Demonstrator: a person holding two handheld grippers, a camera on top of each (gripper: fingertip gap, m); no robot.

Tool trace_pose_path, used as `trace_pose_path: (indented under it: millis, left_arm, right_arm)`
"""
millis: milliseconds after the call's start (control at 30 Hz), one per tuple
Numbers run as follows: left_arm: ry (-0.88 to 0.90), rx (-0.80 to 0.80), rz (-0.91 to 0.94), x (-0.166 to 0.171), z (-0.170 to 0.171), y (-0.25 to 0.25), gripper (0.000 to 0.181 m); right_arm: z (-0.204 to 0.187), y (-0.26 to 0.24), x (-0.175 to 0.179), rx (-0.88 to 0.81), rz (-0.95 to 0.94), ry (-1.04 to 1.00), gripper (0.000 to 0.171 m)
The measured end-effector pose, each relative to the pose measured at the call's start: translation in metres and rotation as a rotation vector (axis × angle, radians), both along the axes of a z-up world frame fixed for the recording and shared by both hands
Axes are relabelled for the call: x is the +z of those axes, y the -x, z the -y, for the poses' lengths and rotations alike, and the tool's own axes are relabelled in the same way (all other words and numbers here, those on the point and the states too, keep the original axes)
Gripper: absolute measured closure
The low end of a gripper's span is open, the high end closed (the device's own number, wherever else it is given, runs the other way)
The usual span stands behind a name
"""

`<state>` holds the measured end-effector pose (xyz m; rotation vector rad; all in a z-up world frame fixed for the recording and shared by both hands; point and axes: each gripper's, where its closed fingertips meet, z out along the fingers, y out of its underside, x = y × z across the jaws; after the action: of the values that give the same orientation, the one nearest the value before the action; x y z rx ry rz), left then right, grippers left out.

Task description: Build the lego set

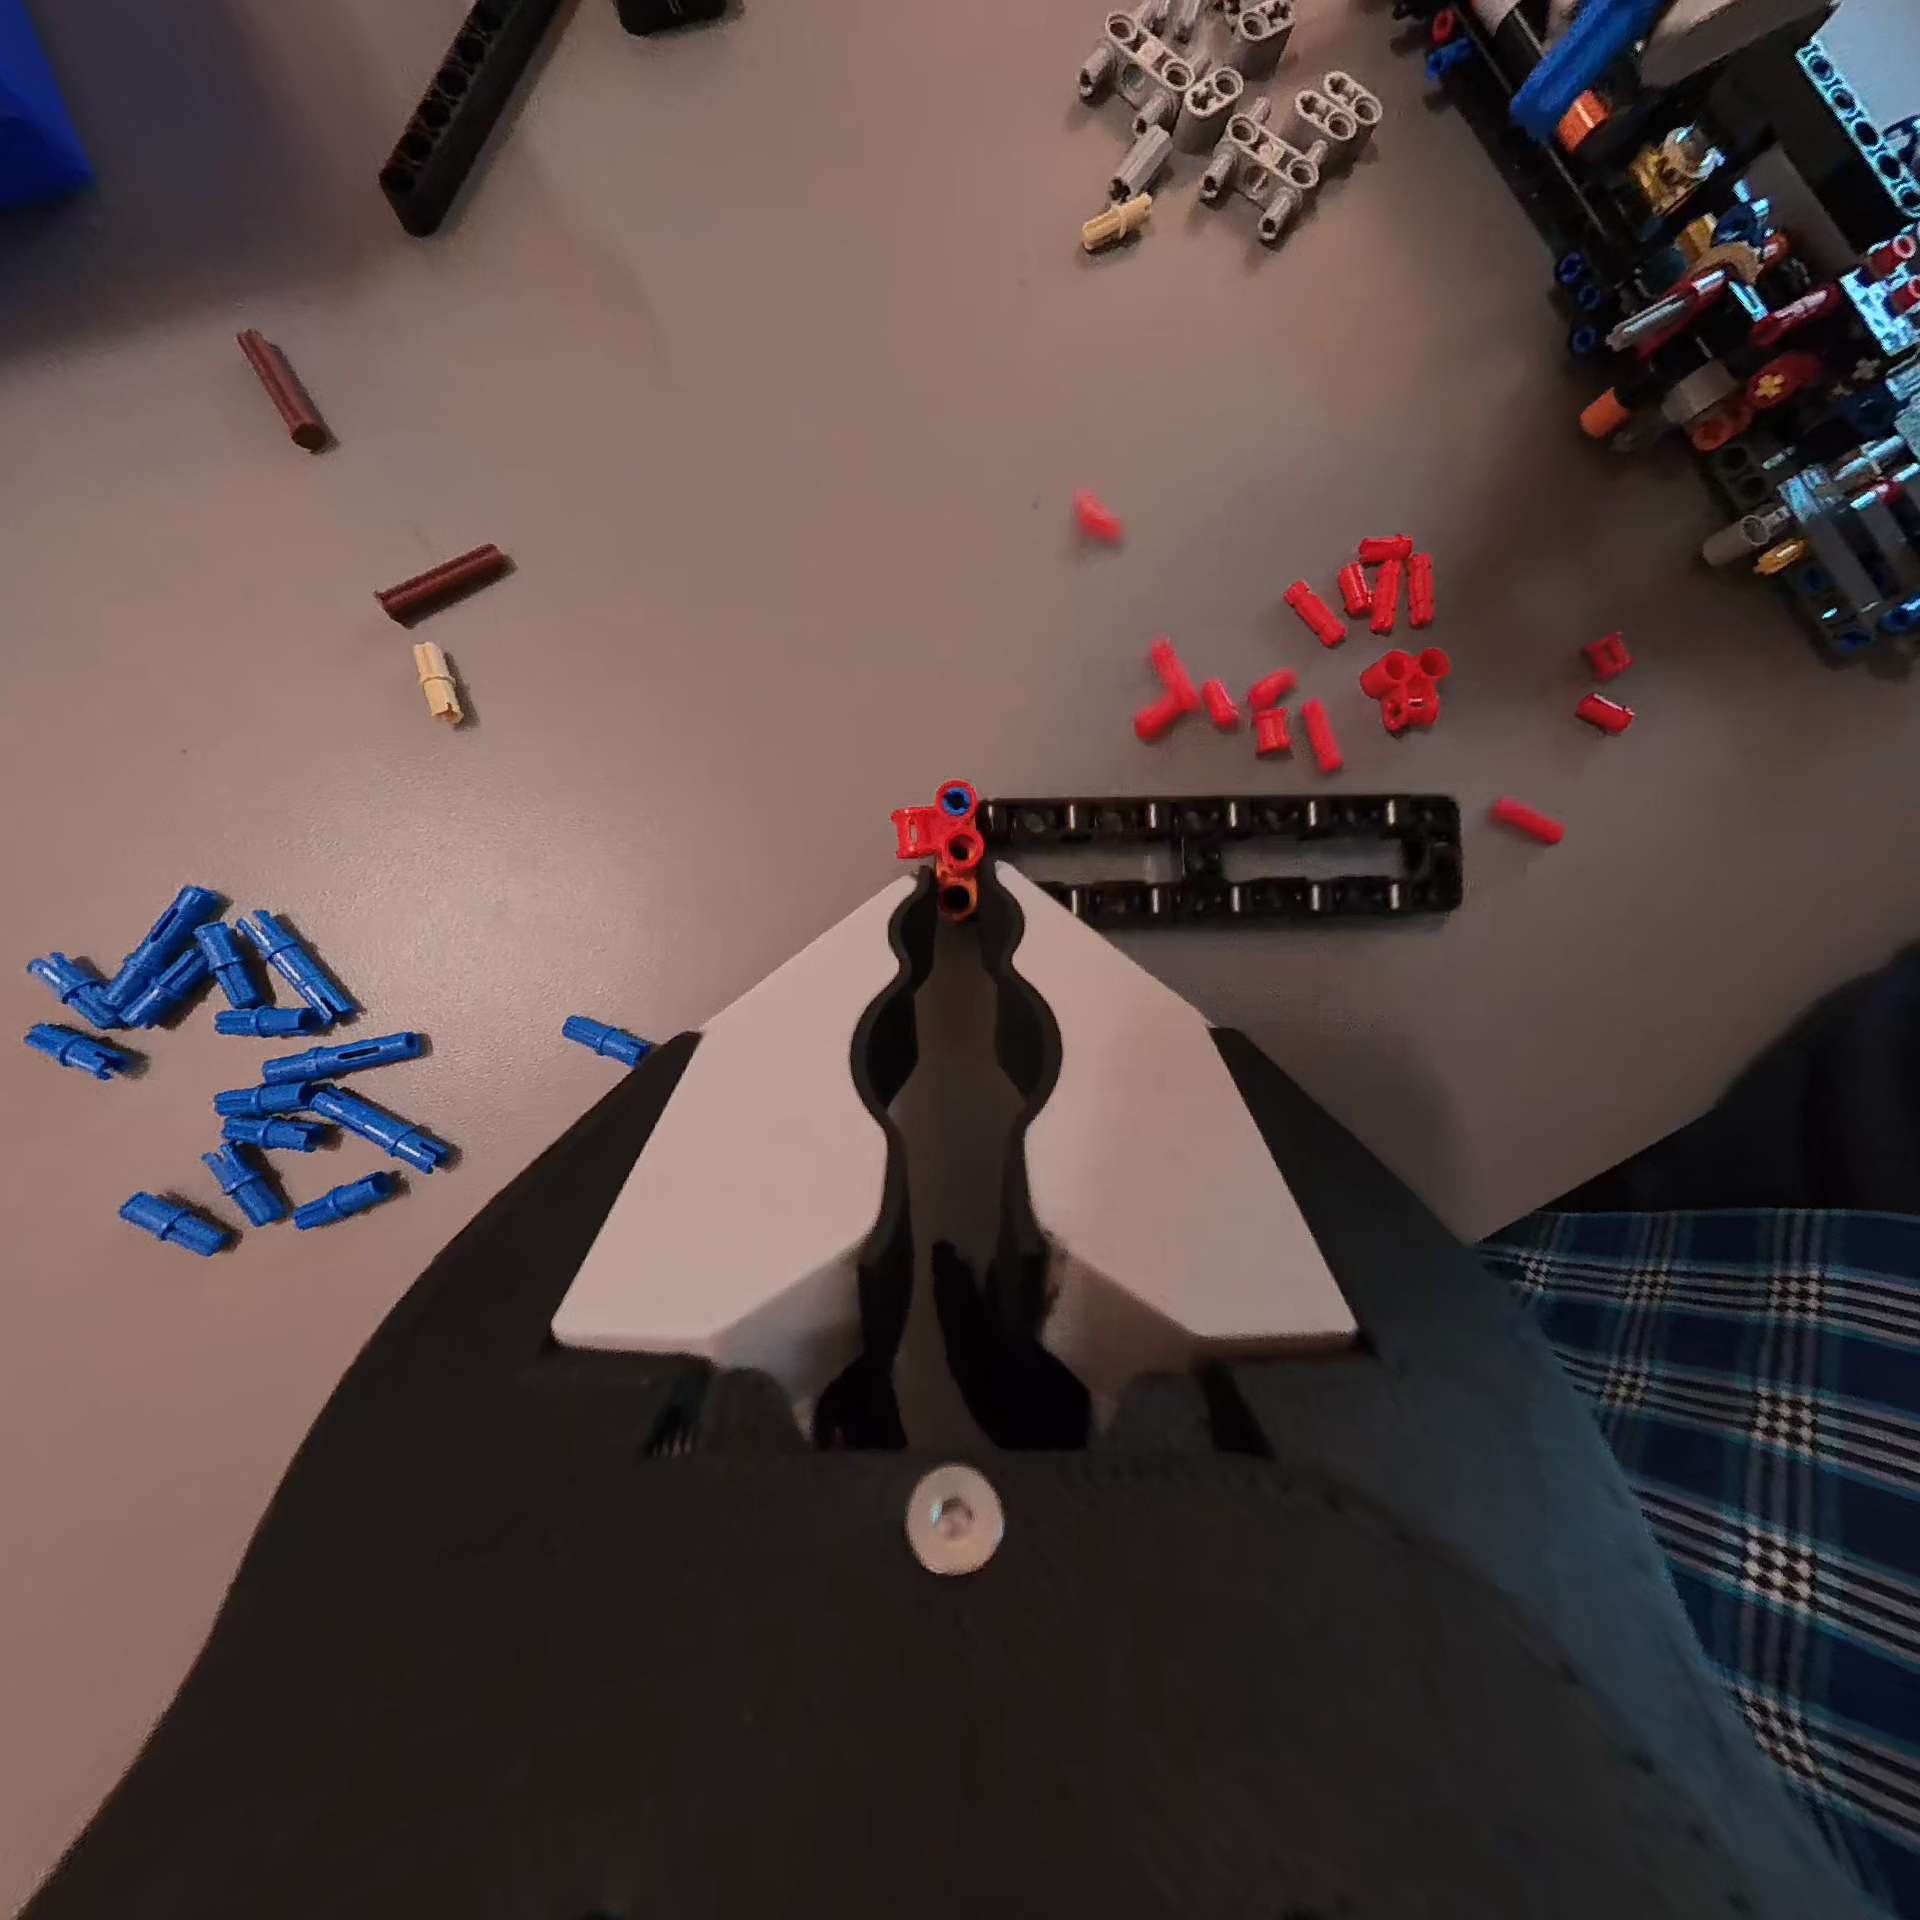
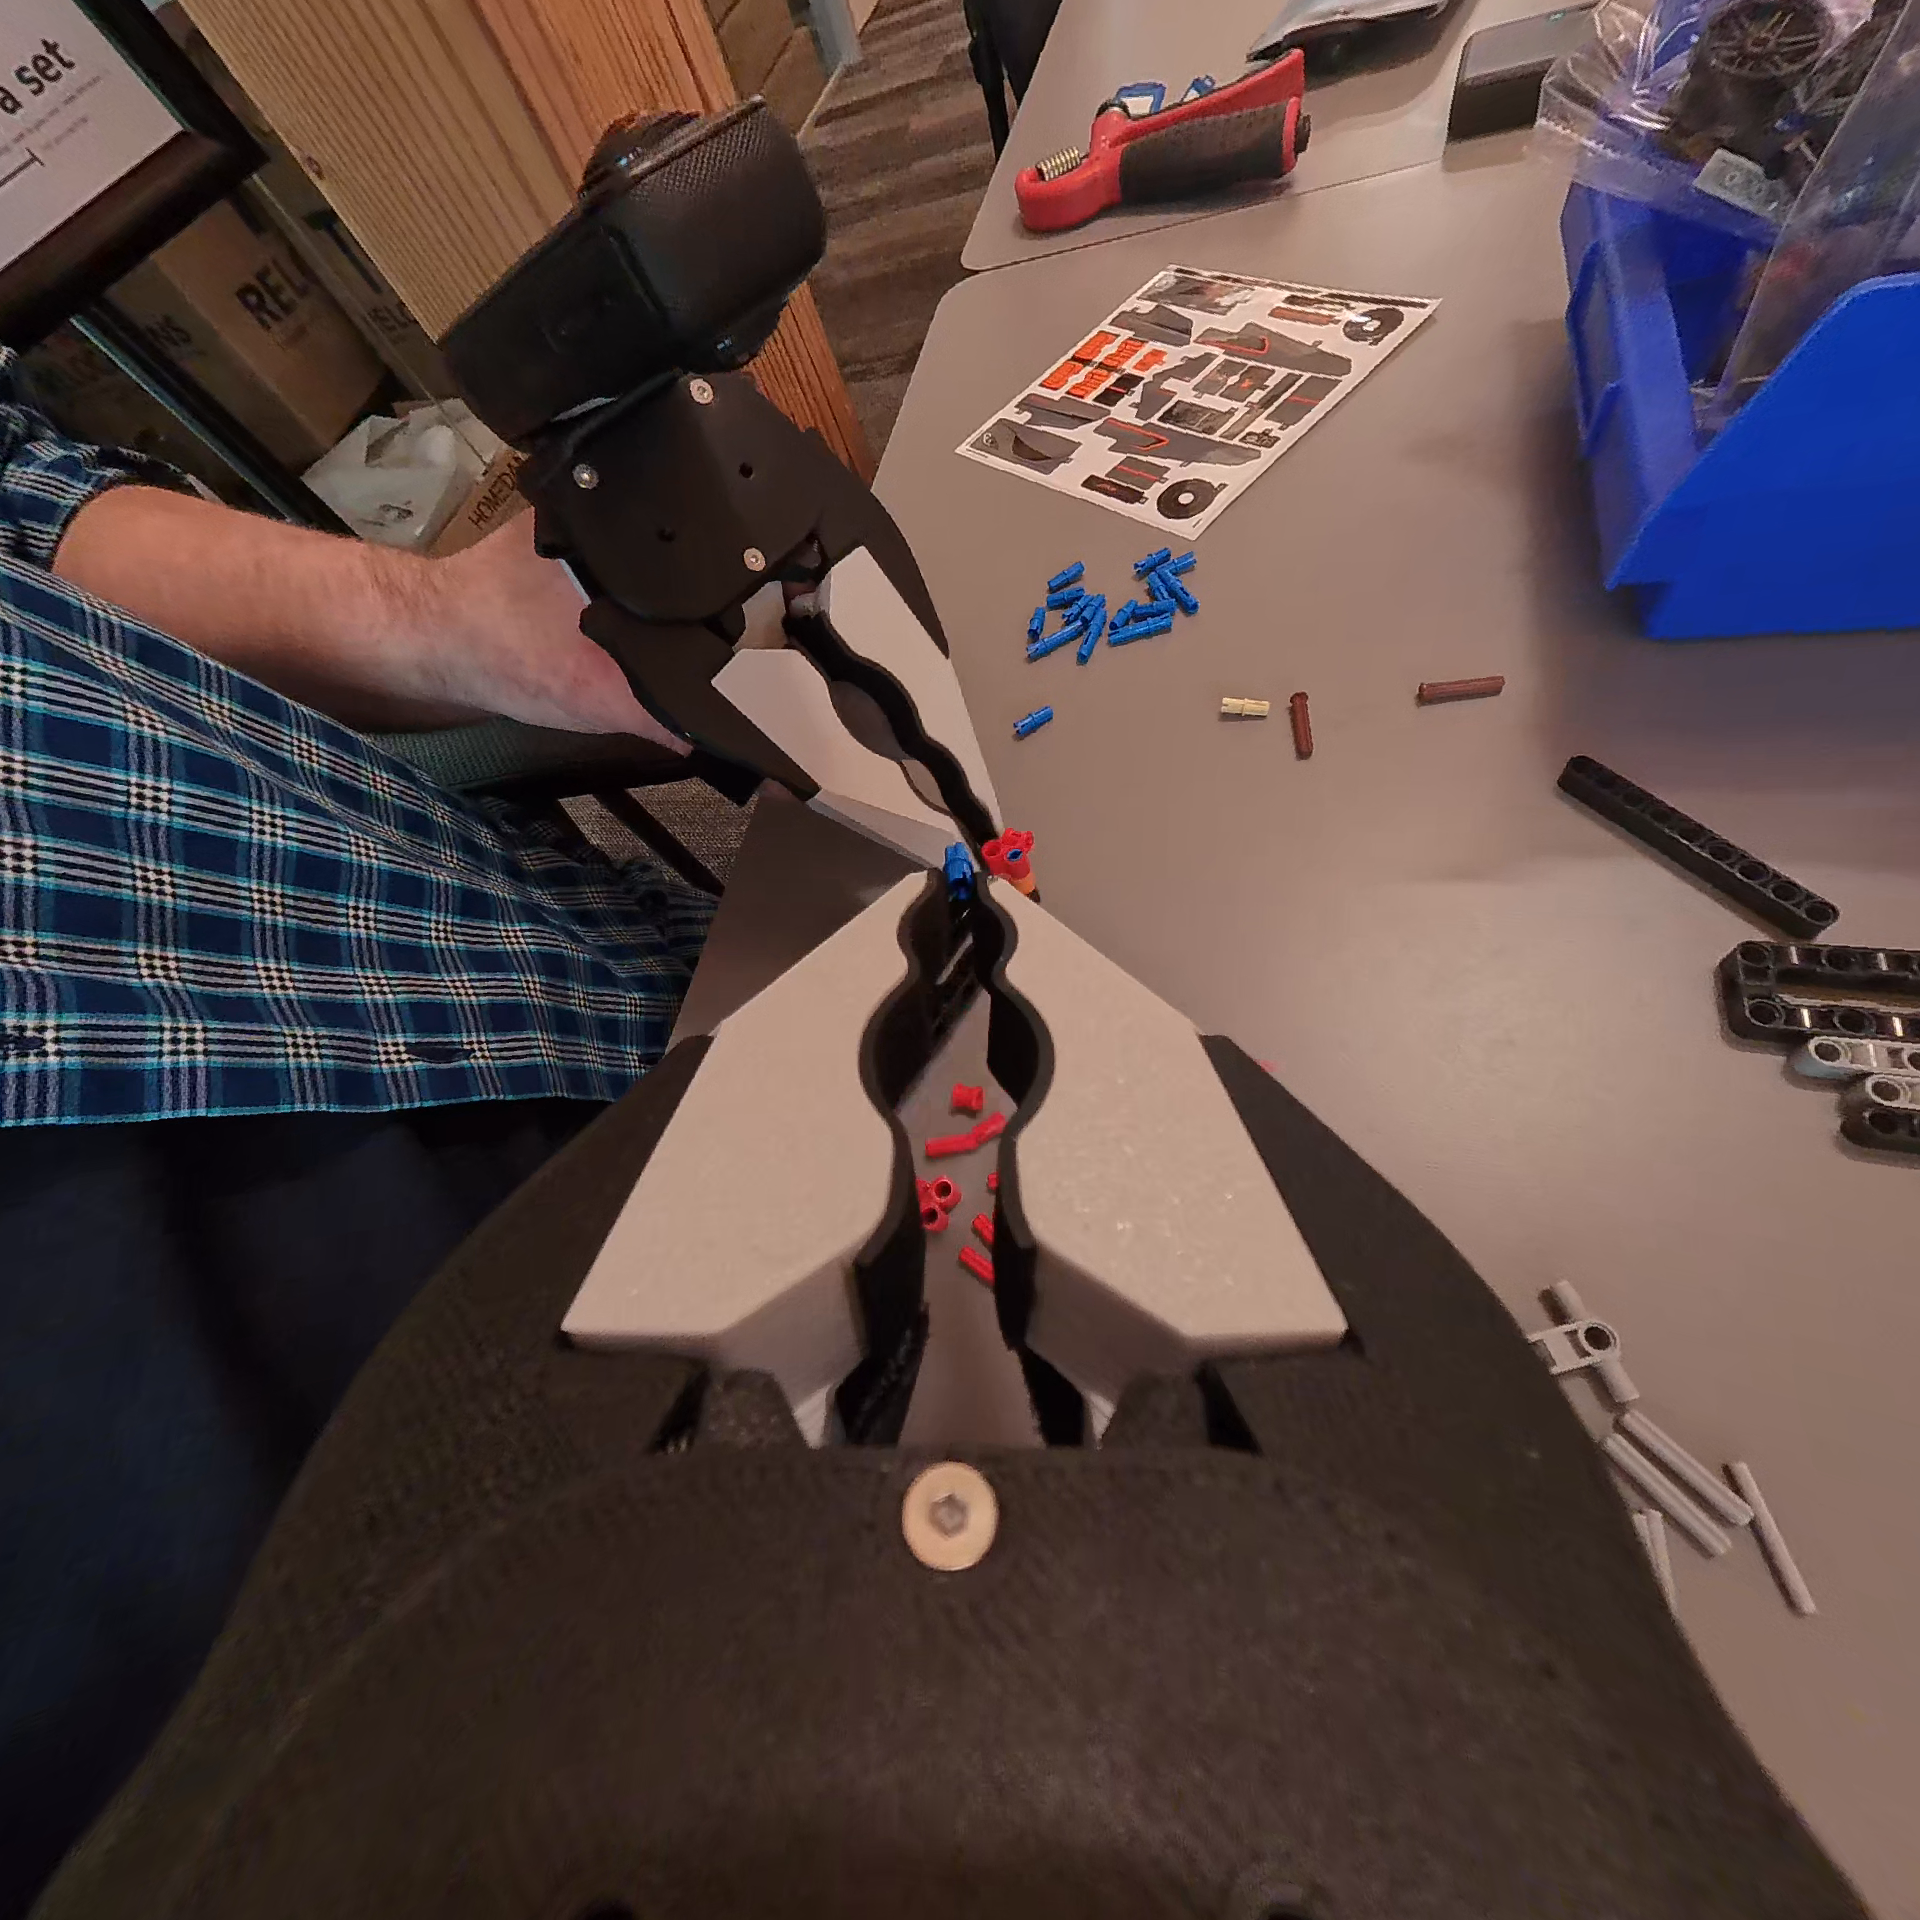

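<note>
While the left gripper (image 1: 954, 894) squeezes a small red connector (image 1: 940, 831) at its tips, its fingers almost closed, a black frame (image 1: 1226, 858) lies on the grey table (image 1: 790, 436) just behind it. Only the left wrist view shows the big half-built model (image 1: 1745, 312) at the table's far right corner and the pile of red pins (image 1: 1351, 644). The right wrist view shows other things: the right gripper (image 2: 971, 896) nearly closed on a blue pin (image 2: 957, 869), held right beside the red connector above the table's near edge, plus a sticker sheet (image 2: 1195, 400), a blue bin (image 2: 1766, 447) and the person's checked shirt (image 2: 260, 831).
</note>
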<state>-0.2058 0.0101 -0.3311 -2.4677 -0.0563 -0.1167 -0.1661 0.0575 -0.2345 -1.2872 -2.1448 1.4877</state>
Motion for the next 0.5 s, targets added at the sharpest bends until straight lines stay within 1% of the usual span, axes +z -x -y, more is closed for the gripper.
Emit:
trace_pose_path:
  millis: [333,500]
  left_arm:
    - [0.005,-0.035,0.004,-0.0001,-0.0021,0.0015,0.175]
    - [0.0,-0.09,0.012,0.0016,-0.0047,-0.001,0.175]
  right_arm:
    - [-0.0012,0.0,-0.0028,-0.001,0.009,-0.007,0.171]
    - [-0.0068,-0.0015,-0.0024,-0.015,0.013,-0.01,0.17]
